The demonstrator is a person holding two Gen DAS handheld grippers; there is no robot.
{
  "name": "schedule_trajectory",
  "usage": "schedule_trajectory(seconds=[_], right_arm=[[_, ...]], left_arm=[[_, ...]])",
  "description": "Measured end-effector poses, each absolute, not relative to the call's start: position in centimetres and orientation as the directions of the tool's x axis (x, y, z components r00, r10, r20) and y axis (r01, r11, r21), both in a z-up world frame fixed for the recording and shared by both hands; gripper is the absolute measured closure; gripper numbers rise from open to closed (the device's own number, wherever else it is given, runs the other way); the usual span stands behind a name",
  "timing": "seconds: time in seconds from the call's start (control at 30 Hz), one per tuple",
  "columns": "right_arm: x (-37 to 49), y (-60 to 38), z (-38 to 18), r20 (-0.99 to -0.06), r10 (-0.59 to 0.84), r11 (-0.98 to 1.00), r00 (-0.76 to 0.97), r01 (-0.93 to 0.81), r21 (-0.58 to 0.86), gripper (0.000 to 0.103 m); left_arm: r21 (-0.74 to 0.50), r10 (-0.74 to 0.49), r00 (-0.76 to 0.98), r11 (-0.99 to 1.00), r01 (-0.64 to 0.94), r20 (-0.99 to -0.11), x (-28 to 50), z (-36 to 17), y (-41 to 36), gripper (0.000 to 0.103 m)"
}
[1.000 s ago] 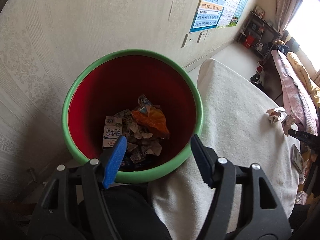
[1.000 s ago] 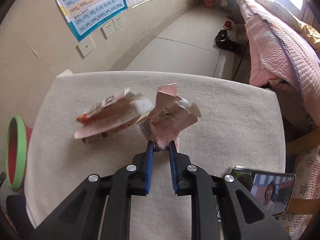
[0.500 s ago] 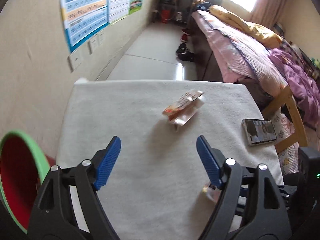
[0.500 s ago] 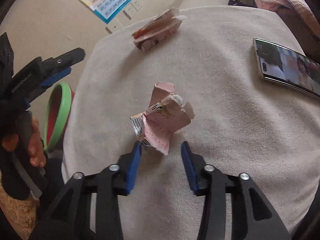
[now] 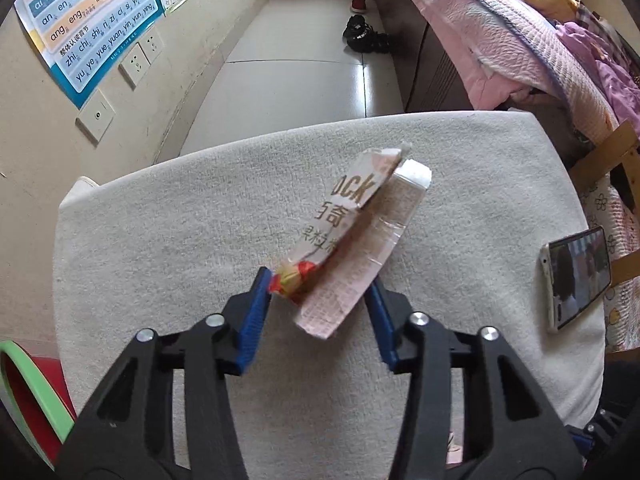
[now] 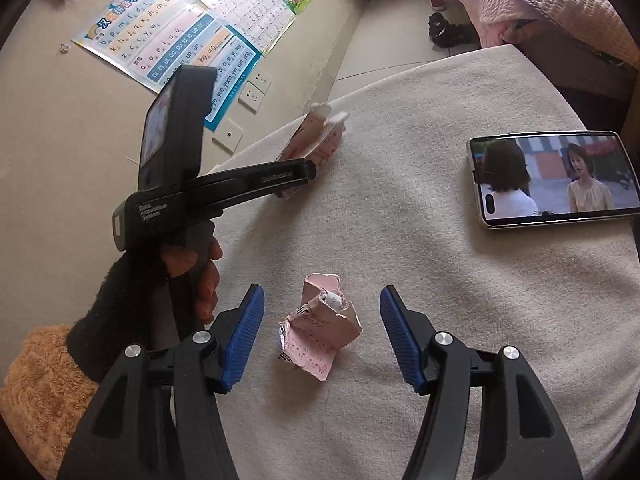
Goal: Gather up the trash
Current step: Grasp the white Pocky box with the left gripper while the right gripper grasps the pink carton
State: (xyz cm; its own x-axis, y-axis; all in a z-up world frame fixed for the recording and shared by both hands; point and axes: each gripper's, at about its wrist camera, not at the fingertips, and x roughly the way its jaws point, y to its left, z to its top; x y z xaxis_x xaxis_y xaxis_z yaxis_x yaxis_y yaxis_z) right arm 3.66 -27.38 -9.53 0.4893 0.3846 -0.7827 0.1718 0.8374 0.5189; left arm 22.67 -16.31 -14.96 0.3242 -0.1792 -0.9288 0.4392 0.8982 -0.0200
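Closing my left gripper [image 5: 318, 286] on the flattened snack box [image 5: 356, 240] — right gripper [image 6: 322, 338] is standing open around the crumpled pink carton [image 6: 320, 330], neither binned yet.

A table covered with a pale, nubbly cloth [image 6: 460, 288] was seen beneath both grippers. A flattened snack box [image 5: 356, 240] lay on the cloth directly ahead of the left gripper [image 5: 320, 300], its near end between the blue pads. A crumpled pink paper carton [image 6: 318, 330] rested on the cloth between the fingertips of the right gripper [image 6: 320, 332], untouched by either pad. A phone [image 6: 554, 178] with a lit screen was laid flat on the cloth, ahead and to the right of the right gripper, well apart from both pieces of trash.
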Motion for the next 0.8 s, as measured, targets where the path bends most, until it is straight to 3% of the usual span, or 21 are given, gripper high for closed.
schedule_trajectory(seconds=[0.03, 0.17, 0.43, 0.8], right_arm=[[3.8, -27.1, -9.8, -0.793, 0.382, 0.845, 0.475, 0.168, 0.507, 0.044], [4.5, -25.9, -11.5, -0.827, 0.378, 0.861, 0.416, 0.170, 0.479, 0.043], [5.0, -24.4, -12.7, -0.842, 0.384, 0.872, 0.379, 0.152, 0.466, 0.043], [4.6, -24.4, -13.0, -0.846, 0.356, 0.890, 0.397, 0.133, 0.436, 0.043]], left_arm=[[-0.041, -0.195, 0.322, 0.903, 0.427, -0.926, 22.5, -14.7, -15.9, 0.067], [-0.085, -0.231, 0.353, 0.920, 0.384, -0.907, 20.5, -13.2, -13.6, 0.073], [-0.155, -0.258, 0.395, 0.949, 0.273, -0.882, 13.0, -10.6, -4.4, 0.073], [-0.117, -0.221, 0.354, 0.949, 0.292, -0.909, 6.8, -12.0, -2.0, 0.051]])
